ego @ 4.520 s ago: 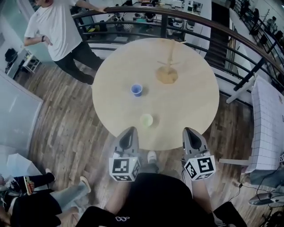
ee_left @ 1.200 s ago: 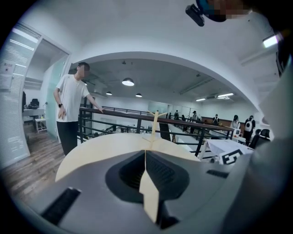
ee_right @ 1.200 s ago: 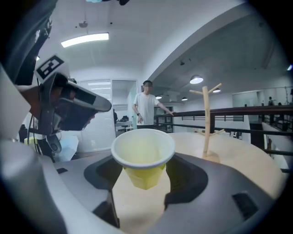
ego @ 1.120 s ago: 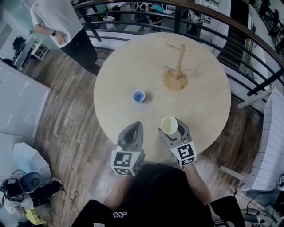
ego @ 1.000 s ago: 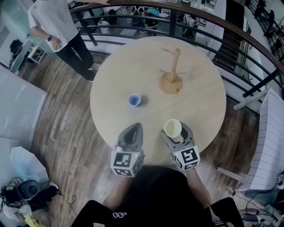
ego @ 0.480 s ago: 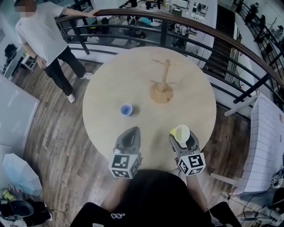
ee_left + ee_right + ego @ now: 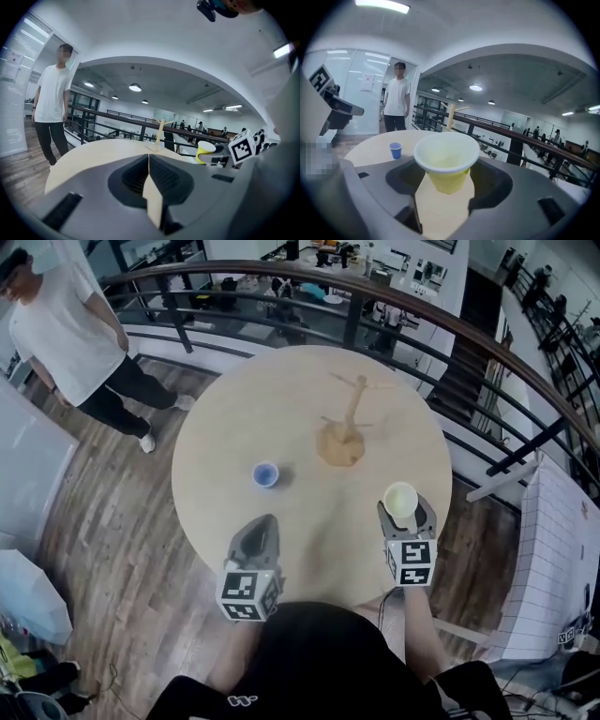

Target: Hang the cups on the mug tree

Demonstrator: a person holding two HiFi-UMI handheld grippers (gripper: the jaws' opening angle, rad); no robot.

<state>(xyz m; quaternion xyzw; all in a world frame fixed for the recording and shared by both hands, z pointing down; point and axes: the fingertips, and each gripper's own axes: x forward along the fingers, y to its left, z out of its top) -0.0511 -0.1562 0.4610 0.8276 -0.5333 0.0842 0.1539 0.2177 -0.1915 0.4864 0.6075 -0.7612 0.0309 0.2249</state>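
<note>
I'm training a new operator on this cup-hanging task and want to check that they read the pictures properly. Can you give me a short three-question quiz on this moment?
1. True or false: the right gripper holds the yellow cup upright.
2. Fill in: the fingers of the left gripper are ___, with nothing between them.
3. How many cups hang on the mug tree? A) none B) one C) two

Key
1. True.
2. Shut.
3. A. The blue cup stands on the table, apart from the tree.
</note>
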